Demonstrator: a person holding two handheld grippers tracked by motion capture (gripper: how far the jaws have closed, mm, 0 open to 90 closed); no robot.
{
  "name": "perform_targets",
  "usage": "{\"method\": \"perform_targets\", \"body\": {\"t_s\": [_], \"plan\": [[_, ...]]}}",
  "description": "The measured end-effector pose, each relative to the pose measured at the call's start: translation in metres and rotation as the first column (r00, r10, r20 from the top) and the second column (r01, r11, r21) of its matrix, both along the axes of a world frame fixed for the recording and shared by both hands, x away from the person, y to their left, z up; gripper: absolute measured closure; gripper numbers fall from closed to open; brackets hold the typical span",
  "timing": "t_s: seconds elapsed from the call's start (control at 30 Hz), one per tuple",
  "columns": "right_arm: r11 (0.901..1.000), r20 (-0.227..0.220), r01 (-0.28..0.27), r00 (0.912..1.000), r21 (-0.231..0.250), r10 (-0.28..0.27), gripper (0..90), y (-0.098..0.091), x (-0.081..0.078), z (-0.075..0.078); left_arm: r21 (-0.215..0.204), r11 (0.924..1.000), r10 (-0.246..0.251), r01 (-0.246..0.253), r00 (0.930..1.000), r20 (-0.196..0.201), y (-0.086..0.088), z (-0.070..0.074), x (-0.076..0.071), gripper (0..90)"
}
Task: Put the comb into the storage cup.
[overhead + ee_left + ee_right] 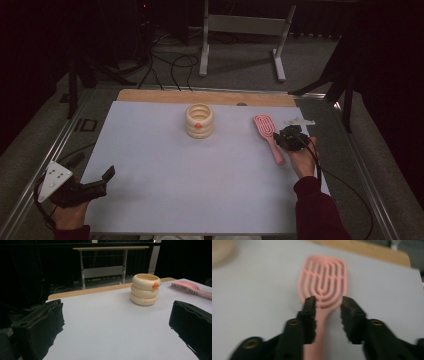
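A pink vented hairbrush lies flat on the white table sheet at the right, its handle pointing toward the person. My right gripper hovers just over the handle. In the right gripper view the jaws stand apart on either side of the hairbrush's neck, with a gap at the right jaw. A cream ribbed cup with a small orange knob stands at the back centre. My left gripper rests open near the front left corner, with nothing between its jaws. It faces the cup and the hairbrush.
A small white object lies just beyond the right gripper near the sheet's right edge. A wooden strip runs along the table's far edge. Behind it stand a grey metal frame and loose cables on the floor.
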State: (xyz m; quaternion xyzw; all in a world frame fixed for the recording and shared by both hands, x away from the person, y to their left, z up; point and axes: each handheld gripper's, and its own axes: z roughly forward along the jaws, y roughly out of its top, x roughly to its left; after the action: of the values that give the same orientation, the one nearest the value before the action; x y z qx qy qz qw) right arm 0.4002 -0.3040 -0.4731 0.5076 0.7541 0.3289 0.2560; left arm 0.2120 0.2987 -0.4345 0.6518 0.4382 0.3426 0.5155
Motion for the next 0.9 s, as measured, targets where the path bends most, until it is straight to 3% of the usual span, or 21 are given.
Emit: {"method": "perform_targets", "body": {"t_s": [0.03,0.07,0.13,0.17,0.3,0.33,0.37,0.4,0.5,0.57,0.7,0.73,0.83,0.87,0.9], "plan": [[0.9996,0.014,-0.016,0.9998,0.025,0.016,59.1,-0.002,-0.005,0.004,0.000,1.0000,-0.002,0.002,1.0000,-0.001,0.000,0.000,0.000,0.0],[0.9962,0.056,-0.044,0.9976,0.075,0.040,50.3,-0.005,-0.017,0.012,0.001,1.0000,-0.003,0.003,1.0000,-0.002,-0.001,0.000,0.000,0.0],[0.9948,0.071,-0.056,0.9963,0.086,0.050,47.8,-0.006,-0.022,0.014,0.004,1.0000,-0.004,0.004,1.0000,-0.006,-0.001,-0.001,0.001,0.0],[0.9925,0.111,-0.073,0.9919,0.098,0.062,40.8,-0.009,-0.038,0.021,0.005,1.0000,-0.004,0.004,1.0000,-0.008,-0.002,-0.001,0.001,0.0],[0.9866,0.152,-0.092,0.9858,0.135,0.071,35.7,-0.011,-0.054,0.026,0.008,1.0000,-0.002,0.002,0.9998,-0.021,-0.004,-0.003,0.002,0.0],[0.9795,0.168,-0.112,0.9822,0.168,0.084,34.4,-0.013,-0.065,0.027,0.011,0.9999,-0.005,0.005,0.9996,-0.028,-0.006,-0.005,0.004,0.0],[0.9687,0.187,-0.139,0.9772,0.206,0.100,25.8,-0.015,-0.084,0.027,0.015,0.9998,-0.009,0.009,0.9995,-0.030,-0.007,-0.005,0.004,0.0],[0.9685,0.187,-0.142,0.9769,0.205,0.103,20.3,-0.014,-0.091,0.026,0.017,0.9998,-0.010,0.010,0.9994,-0.032,-0.009,-0.005,0.005,0.0],[0.9695,0.185,-0.138,0.9775,0.202,0.101,16.4,-0.013,-0.098,0.024,0.022,0.9997,-0.012,0.012,0.9992,-0.037,-0.010,-0.006,0.005,0.0],[0.9778,0.196,-0.137,0.9750,0.159,0.105,11.0,-0.011,-0.117,0.020,0.022,0.9997,-0.013,0.014,0.9990,-0.043,-0.011,-0.007,0.006,0.0],[0.9763,0.209,-0.145,0.9718,0.161,0.110,10.8,-0.009,-0.134,0.017,0.019,0.9996,-0.019,0.020,0.9987,-0.047,-0.012,-0.009,0.006,0.0],[0.9751,0.233,-0.151,0.9663,0.163,0.110,10.9,-0.008,-0.143,0.014,0.020,0.9996,-0.021,0.022,0.9987,-0.047,-0.013,-0.009,0.007,0.0],[0.9710,0.238,-0.162,0.9641,0.176,0.118,11.9,-0.007,-0.147,0.010,0.018,0.9994,-0.027,0.028,0.9985,-0.048,-0.015,-0.010,0.007,0.0],[0.9786,0.255,-0.148,0.9609,0.143,0.108,12.1,-0.006,-0.148,0.007,0.020,0.9992,-0.033,0.034,0.9982,-0.050,-0.016,-0.011,0.008,0.0],[0.9786,0.255,-0.148,0.9609,0.143,0.108,12.1,-0.006,-0.148,0.007,0.023,0.9991,-0.035,0.036,0.9980,-0.054,-0.018,-0.012,0.009,0.0]]}}
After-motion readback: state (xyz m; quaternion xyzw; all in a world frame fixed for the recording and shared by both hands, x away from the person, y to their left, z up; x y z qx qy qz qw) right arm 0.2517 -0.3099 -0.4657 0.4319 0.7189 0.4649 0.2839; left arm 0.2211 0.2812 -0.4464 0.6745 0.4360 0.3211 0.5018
